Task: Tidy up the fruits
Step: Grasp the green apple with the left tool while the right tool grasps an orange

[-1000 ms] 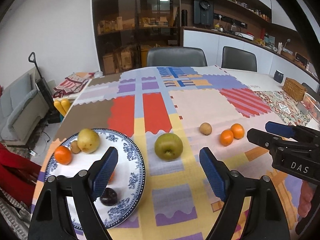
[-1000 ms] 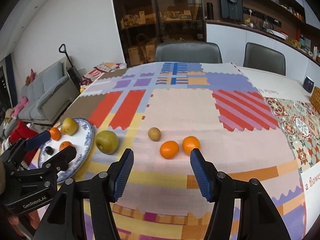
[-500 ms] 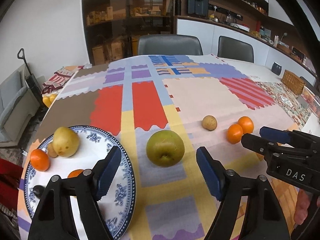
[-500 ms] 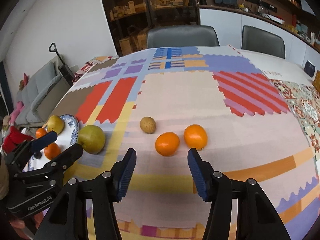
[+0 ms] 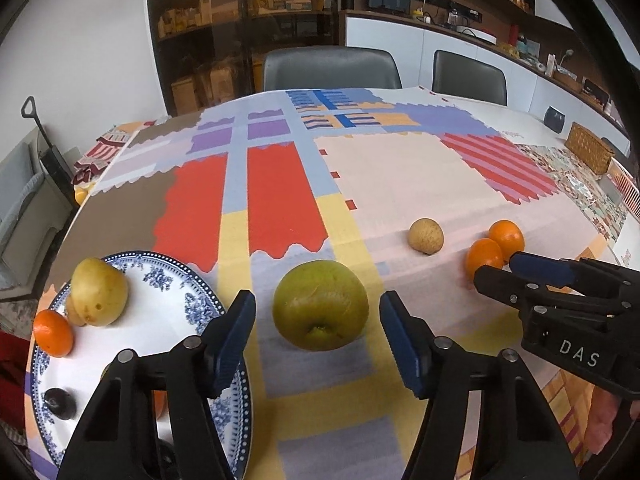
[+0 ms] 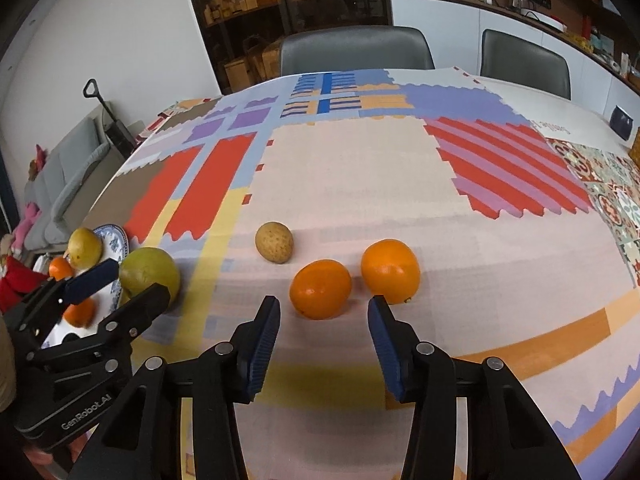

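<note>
My left gripper (image 5: pixel 318 312) is open, its blue pads on either side of a large green pear (image 5: pixel 320 305) on the tablecloth, apart from it. A blue-and-white plate (image 5: pixel 168 316) at the left holds a yellow pear (image 5: pixel 100 292), a small orange (image 5: pixel 52 333) and a dark plum (image 5: pixel 60 401). My right gripper (image 6: pixel 324 316) is open just in front of an orange (image 6: pixel 320 289); a second orange (image 6: pixel 390 266) lies to its right and a small tan fruit (image 6: pixel 274 242) behind. The right gripper also shows in the left wrist view (image 5: pixel 500 270).
A patchwork tablecloth (image 6: pixel 348 168) covers the table. Two grey chairs (image 6: pixel 354 50) stand at the far side. A wicker basket (image 5: pixel 590 152) sits at the far right edge. A sofa (image 6: pixel 68 196) stands beyond the table's left edge.
Both grippers have moved forward and lower. The green pear now sits between the left pads, and the oranges are closer to the right pads.
</note>
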`<state>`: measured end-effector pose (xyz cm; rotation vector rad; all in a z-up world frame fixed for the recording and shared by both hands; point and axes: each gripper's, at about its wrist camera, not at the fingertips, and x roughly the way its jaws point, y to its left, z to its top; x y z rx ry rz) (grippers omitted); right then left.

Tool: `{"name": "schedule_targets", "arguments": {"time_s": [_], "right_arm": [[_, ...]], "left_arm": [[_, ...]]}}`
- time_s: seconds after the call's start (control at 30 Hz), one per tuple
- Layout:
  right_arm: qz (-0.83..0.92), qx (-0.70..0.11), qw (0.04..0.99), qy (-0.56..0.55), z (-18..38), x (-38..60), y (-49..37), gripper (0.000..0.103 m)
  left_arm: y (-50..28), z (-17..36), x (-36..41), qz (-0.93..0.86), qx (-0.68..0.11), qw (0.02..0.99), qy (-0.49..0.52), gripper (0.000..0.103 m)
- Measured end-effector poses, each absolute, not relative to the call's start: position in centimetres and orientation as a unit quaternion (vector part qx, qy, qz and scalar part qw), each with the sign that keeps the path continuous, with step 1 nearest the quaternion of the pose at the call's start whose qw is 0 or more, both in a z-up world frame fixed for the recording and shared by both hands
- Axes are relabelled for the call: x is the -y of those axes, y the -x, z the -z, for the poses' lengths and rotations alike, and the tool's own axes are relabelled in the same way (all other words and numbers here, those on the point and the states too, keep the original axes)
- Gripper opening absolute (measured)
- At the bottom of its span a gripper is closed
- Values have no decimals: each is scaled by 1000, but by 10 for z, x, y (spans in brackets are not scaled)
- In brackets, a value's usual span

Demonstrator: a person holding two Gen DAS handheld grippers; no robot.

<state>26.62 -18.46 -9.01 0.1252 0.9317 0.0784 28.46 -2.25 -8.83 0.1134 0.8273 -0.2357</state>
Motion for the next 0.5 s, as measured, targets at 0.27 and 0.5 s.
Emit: {"name": "schedule_targets", "arguments": {"time_s": [0.27, 0.5], "right_arm": [[-39, -451, 890, -57, 93, 183, -272, 37], [-46, -451, 890, -48, 95, 182, -273, 32]], "left_arm": [[-290, 93, 24, 117, -418, 900, -47, 49], [-289, 91, 21, 117, -423, 897, -43, 49]]}}
